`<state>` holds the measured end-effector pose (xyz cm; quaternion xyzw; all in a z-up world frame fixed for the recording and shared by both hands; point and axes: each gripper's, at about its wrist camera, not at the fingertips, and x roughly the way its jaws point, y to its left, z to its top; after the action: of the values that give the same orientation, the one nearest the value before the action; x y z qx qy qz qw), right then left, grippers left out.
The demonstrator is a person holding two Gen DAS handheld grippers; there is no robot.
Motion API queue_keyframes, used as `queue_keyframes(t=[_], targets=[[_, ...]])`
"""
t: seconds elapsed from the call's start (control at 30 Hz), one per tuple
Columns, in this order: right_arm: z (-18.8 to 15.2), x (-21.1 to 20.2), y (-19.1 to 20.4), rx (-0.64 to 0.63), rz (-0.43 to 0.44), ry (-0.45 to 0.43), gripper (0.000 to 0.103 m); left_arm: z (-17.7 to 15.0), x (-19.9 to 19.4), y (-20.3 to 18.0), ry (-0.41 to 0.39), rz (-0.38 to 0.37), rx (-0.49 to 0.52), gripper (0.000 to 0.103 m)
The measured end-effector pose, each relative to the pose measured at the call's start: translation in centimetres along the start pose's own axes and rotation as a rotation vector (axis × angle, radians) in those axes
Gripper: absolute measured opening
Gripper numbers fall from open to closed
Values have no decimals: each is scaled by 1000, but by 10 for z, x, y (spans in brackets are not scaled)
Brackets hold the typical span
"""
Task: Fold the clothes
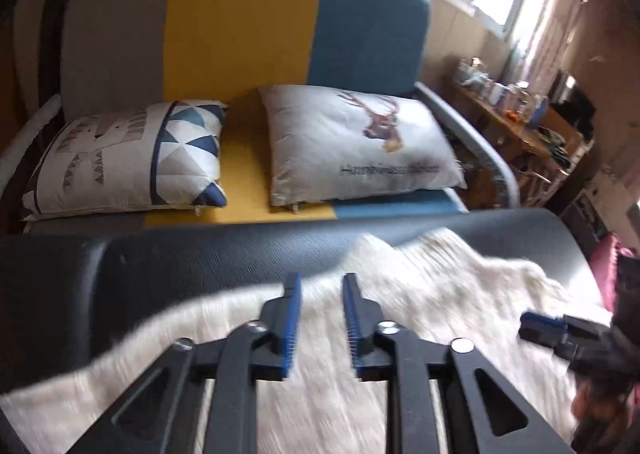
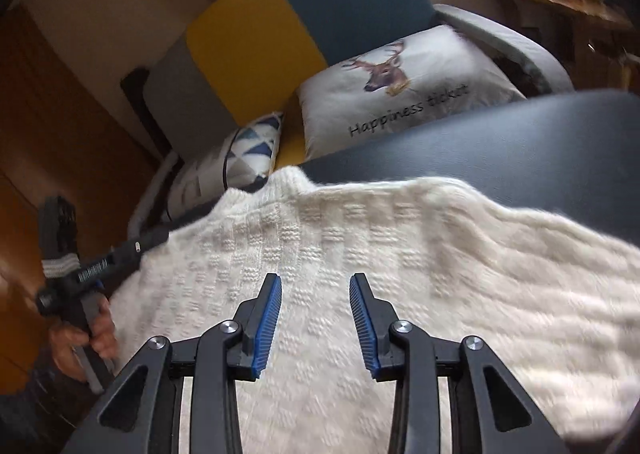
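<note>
Both hand-held grippers, left and right, hover parted and empty over a white knitted sweater spread on the dark bench. Soft, light, floppy and stretchy; best pinched at a hem or edge.

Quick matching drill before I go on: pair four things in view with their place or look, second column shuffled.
Things:
1. white knit sweater
2. deer pillow
3. triangle-pattern pillow
4. right gripper

Descriptions:
A. on the sofa's left end, blue and white
B. spread over the dark padded surface
C. jaws apart above the knit, nothing between them
D. reads "Happiness ticket", on the sofa's right end

Pairs: 1-B, 2-D, 3-A, 4-C
</note>
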<state>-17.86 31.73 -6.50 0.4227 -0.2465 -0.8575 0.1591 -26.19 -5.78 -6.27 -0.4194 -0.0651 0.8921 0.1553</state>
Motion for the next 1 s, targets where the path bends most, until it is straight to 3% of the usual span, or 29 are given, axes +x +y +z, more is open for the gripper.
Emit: queue_keyframes(t=[0.07,0.13,0.3,0.4,0.43,0.53,0.8,1.0], targets=[[-19,-52,-45,174,1,-49,39,-25,-18,-16,14,-79,-19,57],[-45,-105,-97,368,-27,-115,39,-47,-29,-32,36,-116,-10,59],[-113,-226,-210,807,-150,-346,42,-101,-42,-63,107,-120,-12,59],[-135,-266,-252,936,-170,-484,42,-124,-43,-70,143,-107,-44,60],[-140,-274,-263,971,-172,-518,42,-129,-46,-69,122,-98,-53,60],[-136,-278,-287,1006,-177,-529,42,-133,-48,-74,121,-71,-34,62],[-99,-256,-310,947,-133,-553,39,-140,-45,-88,122,-4,16,73],[-77,-240,-300,826,-228,-525,39,-141,-42,-97,120,21,40,81]])
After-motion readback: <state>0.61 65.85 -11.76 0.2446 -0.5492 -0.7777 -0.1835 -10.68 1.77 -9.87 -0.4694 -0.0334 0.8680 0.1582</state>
